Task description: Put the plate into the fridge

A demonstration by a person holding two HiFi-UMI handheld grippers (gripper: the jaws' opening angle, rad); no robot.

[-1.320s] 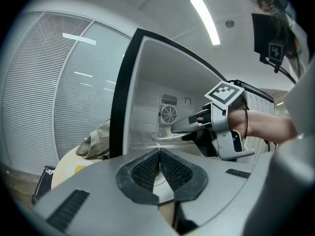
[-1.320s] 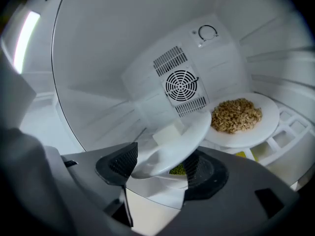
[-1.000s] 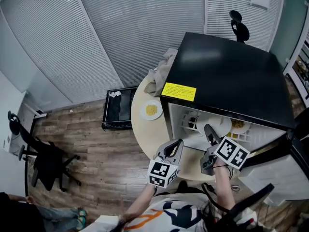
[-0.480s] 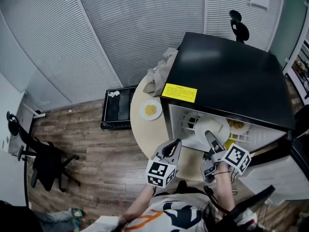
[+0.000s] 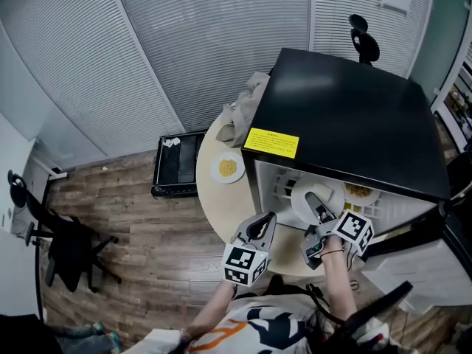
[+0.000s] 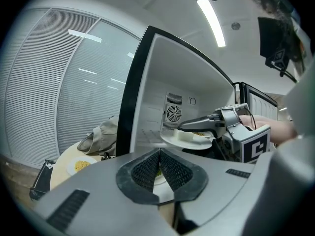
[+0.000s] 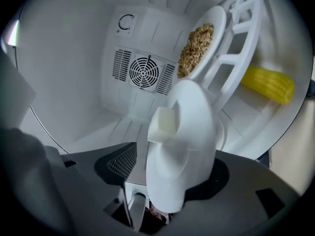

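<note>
1. Right gripper [image 5: 318, 206] [image 7: 170, 178]: fingers [image 7: 123, 163] clamped on the near rim of a round white plate [image 5: 308, 203] [image 6: 189, 140] [image 7: 189, 127]. A pale cube of food [image 7: 164, 123] rides on the plate.
2. The plate hangs roughly level in the open mouth of the small black fridge with a white interior [image 5: 346, 116] [image 6: 147, 82] [image 7: 74, 58], partly inside. Cannot tell whether it touches a shelf.
3. Farther in and to the right of it: a second white plate heaped with brownish grains [image 5: 360, 192] [image 7: 199, 45], on a white slatted rack [image 7: 231, 58]. A yellow corn cob [image 7: 268, 85] lies beside that rack. A round fan grille [image 7: 144, 73] sits on the far wall.
4. Left gripper [image 5: 258, 227] [image 6: 160, 168]: fingers [image 6: 147, 168] pressed together with nothing between them. It is over the near edge of the round beige bench [image 5: 214, 198], left of the fridge mouth and apart from the held plate.
5. On the bench, left of the fridge: a small white plate of yellow food [image 5: 229, 169] [image 6: 78, 165]. Beyond it a crumpled grey cloth [image 5: 243, 109] [image 6: 101, 136] lies against the fridge's side.
</note>
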